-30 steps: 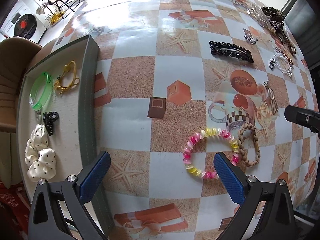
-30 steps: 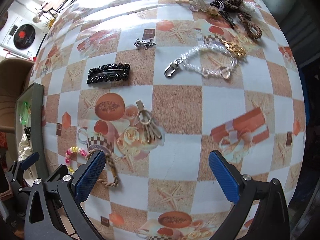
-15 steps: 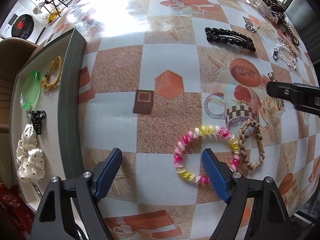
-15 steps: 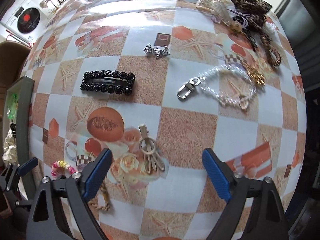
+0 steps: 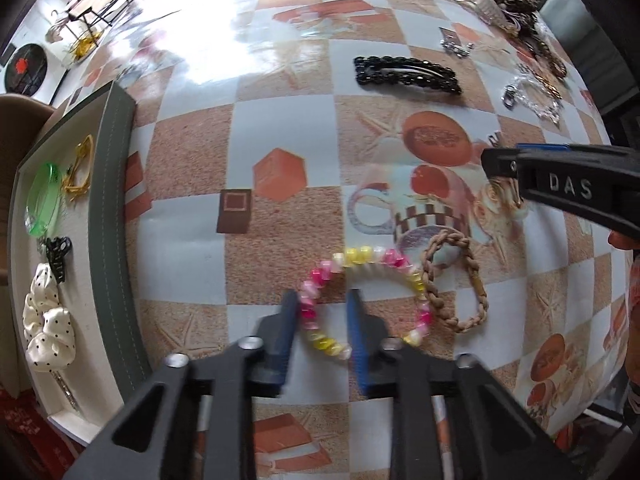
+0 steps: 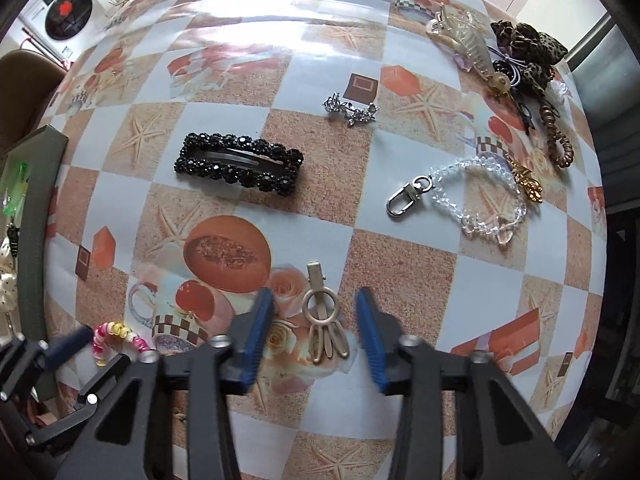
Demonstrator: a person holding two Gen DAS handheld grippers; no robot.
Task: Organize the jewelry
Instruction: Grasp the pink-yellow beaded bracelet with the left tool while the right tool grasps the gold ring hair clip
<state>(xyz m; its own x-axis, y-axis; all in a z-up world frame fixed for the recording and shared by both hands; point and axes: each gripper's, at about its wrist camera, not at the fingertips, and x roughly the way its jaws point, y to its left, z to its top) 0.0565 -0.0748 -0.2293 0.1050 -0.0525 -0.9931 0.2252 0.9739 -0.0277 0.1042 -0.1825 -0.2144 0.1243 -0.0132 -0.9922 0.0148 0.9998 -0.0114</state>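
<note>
Your left tool [image 5: 322, 312] has its jaws part open, one on each side of the pink and yellow coil bracelet [image 5: 368, 300] on the tabletop [image 5: 280, 128]. The braided ring [image 5: 454, 280] touches that bracelet, so it may be dragged along when you lift. Your right tool [image 6: 314, 320] is also open around the beige hair clip [image 6: 324, 316]. This clip lies flat and thin, so the jaws can slip over it or push it away.

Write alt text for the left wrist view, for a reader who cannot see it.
The left gripper straddles one side of a pink-and-yellow spiral bracelet on a patterned tablecloth, its fingers not visibly closed on it. A braided tan bracelet touches it; a tray at left holds a green bangle and polka-dot scrunchie.
</note>
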